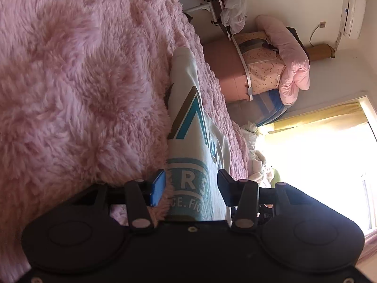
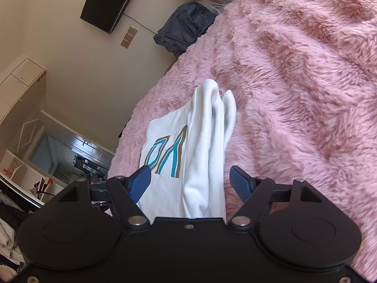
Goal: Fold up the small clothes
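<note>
A white T-shirt [image 1: 186, 108] with teal and brown print lies on the fluffy pink blanket [image 1: 77, 82]; this view is rolled sideways. My left gripper [image 1: 191, 186] stands open over the shirt's near end, the printed cloth lying between its blue pad [image 1: 158, 187] and the other finger without being pinched. In the right wrist view the same T-shirt [image 2: 165, 155] lies partly folded, with a bunched fold [image 2: 212, 122] running away from me. My right gripper [image 2: 190, 180] is open wide astride that near edge, and its pads [image 2: 240, 185] stand clear of the cloth.
The pink blanket [image 2: 294, 82] covers the whole bed. Past the bed's edge are a dark bag [image 2: 186, 27], a wall-mounted screen [image 2: 110, 2], shelves [image 2: 21, 94], piled bedding [image 1: 278, 66] and a bright window [image 1: 318, 165].
</note>
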`<state>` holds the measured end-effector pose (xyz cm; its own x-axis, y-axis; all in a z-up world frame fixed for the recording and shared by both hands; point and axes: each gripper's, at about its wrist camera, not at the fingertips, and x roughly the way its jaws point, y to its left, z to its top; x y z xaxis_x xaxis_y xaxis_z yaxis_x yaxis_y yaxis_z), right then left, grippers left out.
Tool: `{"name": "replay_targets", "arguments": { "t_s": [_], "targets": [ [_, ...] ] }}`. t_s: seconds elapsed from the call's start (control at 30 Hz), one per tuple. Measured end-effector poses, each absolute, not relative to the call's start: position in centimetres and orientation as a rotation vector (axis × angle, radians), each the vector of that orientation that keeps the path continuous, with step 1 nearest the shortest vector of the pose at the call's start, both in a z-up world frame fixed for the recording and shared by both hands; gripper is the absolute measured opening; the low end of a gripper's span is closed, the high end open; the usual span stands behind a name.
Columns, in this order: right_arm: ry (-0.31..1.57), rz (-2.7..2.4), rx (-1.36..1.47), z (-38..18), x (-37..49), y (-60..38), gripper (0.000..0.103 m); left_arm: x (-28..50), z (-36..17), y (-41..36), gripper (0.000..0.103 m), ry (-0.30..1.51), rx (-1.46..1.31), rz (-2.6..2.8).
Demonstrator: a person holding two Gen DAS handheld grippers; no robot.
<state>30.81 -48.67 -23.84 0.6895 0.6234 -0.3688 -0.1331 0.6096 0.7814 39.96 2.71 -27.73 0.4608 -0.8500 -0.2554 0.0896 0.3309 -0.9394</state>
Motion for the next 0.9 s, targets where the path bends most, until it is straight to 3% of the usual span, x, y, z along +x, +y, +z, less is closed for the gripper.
{"name": "replay_targets", "arguments": {
  "t_s": [0.77,0.9],
  "targets": [
    [0.846,0.646,0.794,-25.8,37.6,-44.9,0.078,46.9,-27.9,-2.6,0.056,1.079,-0.877,-0.829],
    [0.844,0.648,0.811,-26.0,38.0,-44.3,0.084,48.2,-28.2,-4.9,0.055,1.135,-0.86,-0.844]
  ]
}}
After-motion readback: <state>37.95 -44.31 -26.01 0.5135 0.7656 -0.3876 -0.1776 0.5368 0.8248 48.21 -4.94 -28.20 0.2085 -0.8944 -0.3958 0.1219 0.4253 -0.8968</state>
